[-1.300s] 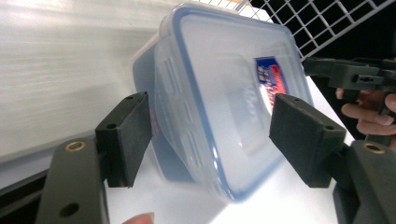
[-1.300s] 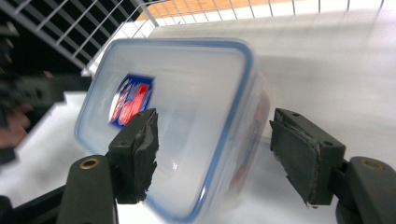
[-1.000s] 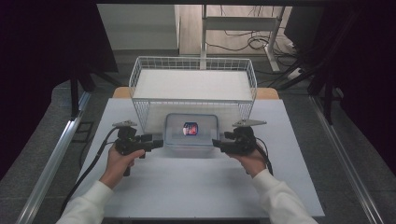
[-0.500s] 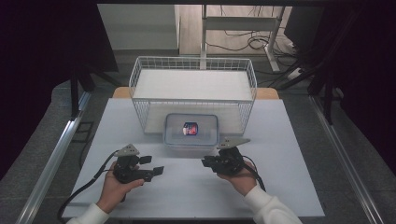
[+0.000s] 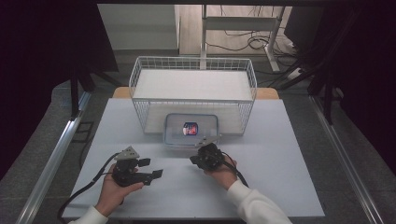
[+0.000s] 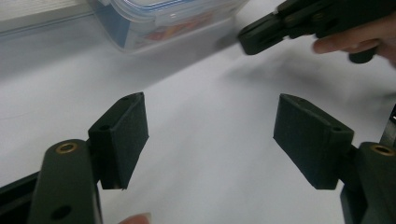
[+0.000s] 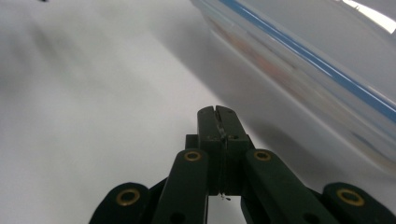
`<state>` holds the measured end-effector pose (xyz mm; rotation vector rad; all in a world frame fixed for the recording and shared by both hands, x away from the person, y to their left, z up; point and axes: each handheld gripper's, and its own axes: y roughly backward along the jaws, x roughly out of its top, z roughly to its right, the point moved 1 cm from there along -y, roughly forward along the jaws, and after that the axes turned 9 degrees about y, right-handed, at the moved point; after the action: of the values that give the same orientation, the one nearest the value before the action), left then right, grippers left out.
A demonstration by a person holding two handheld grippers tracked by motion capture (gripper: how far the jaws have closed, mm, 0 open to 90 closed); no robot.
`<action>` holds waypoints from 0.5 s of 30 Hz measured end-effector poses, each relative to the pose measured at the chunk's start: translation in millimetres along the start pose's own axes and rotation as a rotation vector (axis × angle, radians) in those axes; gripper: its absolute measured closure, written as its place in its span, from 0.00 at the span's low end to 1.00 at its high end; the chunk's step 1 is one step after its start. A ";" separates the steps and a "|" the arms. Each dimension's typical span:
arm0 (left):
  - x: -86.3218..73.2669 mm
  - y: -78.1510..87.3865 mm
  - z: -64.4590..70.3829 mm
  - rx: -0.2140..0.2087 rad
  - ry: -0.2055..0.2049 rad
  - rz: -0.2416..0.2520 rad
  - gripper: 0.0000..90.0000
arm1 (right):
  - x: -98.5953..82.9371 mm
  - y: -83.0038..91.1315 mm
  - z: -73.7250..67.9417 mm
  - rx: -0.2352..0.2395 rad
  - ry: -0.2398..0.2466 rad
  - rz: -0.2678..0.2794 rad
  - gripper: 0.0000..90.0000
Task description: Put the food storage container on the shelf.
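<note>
While both tools sit back from the box, the next approach is best planned piece by piece.

Table [image 5: 289, 186]: white sheet, bare around the hands, so I judge there is room to swing either tool in low.

Wire basket [image 5: 194, 65]: stands at twelve o'clock; avoid its front mesh.

Lidded plastic box [image 5: 191, 130]: just before the basket's front, something red and blue inside; square up to it first.

Left gripper [image 5: 152, 169]: at seven o'clock from the box, jaws spread wide, holding nothing.

Right gripper [image 5: 197, 157]: just beside the box's near edge at six o'clock, jaws pressed together on nothing; part them before any grip.
</note>
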<state>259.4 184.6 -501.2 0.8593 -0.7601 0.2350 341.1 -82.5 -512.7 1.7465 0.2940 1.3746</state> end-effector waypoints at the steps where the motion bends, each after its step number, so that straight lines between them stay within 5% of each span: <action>1: 0.2 0.4 -0.1 -0.005 0.009 0.001 0.29 | 1.2 -3.6 0.9 0.001 -0.004 0.000 0.98; 7: -1.2 -0.5 0.5 -0.011 -0.004 -0.008 0.28 | 10.8 -26.5 7.7 -0.064 -0.008 -0.031 0.98; 15: -0.6 -0.6 -1.1 -0.018 -0.008 -0.016 0.28 | 10.8 -26.7 18.3 -0.085 -0.044 -0.007 0.99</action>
<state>259.8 185.2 -502.4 0.8489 -0.7611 0.2102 369.5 -68.4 -525.4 1.7018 0.2142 1.3225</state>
